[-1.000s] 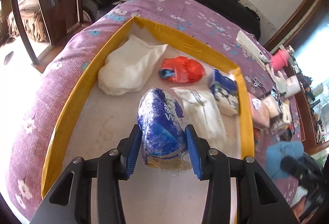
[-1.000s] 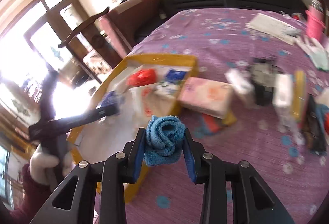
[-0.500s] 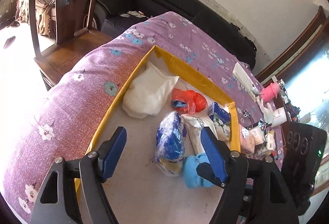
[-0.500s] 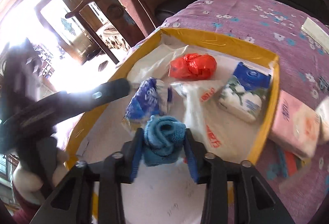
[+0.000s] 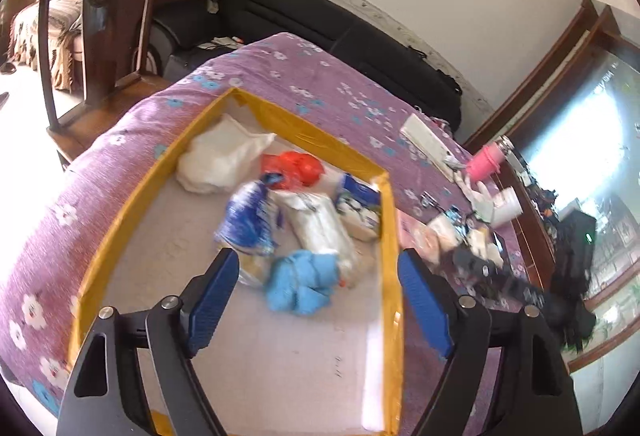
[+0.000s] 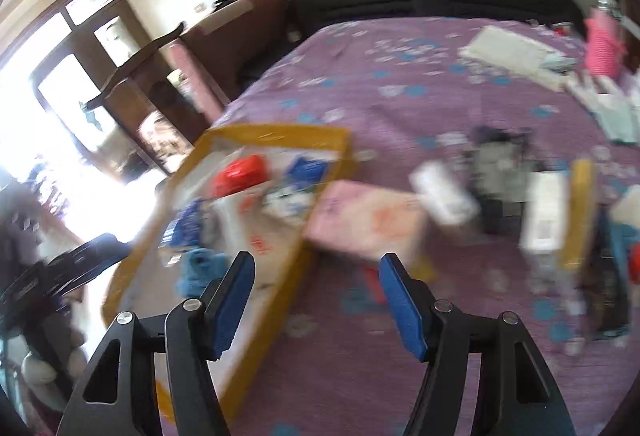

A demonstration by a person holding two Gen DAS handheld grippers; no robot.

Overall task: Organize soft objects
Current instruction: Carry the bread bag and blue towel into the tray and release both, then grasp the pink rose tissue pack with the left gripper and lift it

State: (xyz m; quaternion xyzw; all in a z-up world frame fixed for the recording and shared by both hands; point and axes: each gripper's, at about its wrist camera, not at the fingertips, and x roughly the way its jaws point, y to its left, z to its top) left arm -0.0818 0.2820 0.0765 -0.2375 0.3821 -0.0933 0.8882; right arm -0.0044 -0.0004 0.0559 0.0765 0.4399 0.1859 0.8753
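Now the left gripper [image 5: 318, 294] is standing wide apart with nothing between its blue pads, its jaws having just been opening, and it is hanging above the near part of the yellow-rimmed box [image 5: 120, 232]. Just beyond it the light blue cloth [image 5: 302, 282] is lying loose on the box floor, touching the blue-and-white packet [image 5: 248, 220] on its left and the clear plastic bag [image 5: 320, 228] behind it. Farther in, a red bag [image 5: 294, 167], a white bundle [image 5: 220, 159] at the far left and a blue-and-white tissue pack [image 5: 360, 203] against the right wall are sitting inside the box. The right gripper [image 6: 316, 300] is likewise gaping and gripping nothing, its jaws having just been opening too; it is hovering over the purple flowered tablecloth [image 6: 400, 83] near the box's right wall. In its blurred view the cloth is lying in the box to the gripper's left. A pink packet [image 6: 368, 220] is resting outside, just beside the right wall, with mixed clutter farther right that is too smeared to identify.
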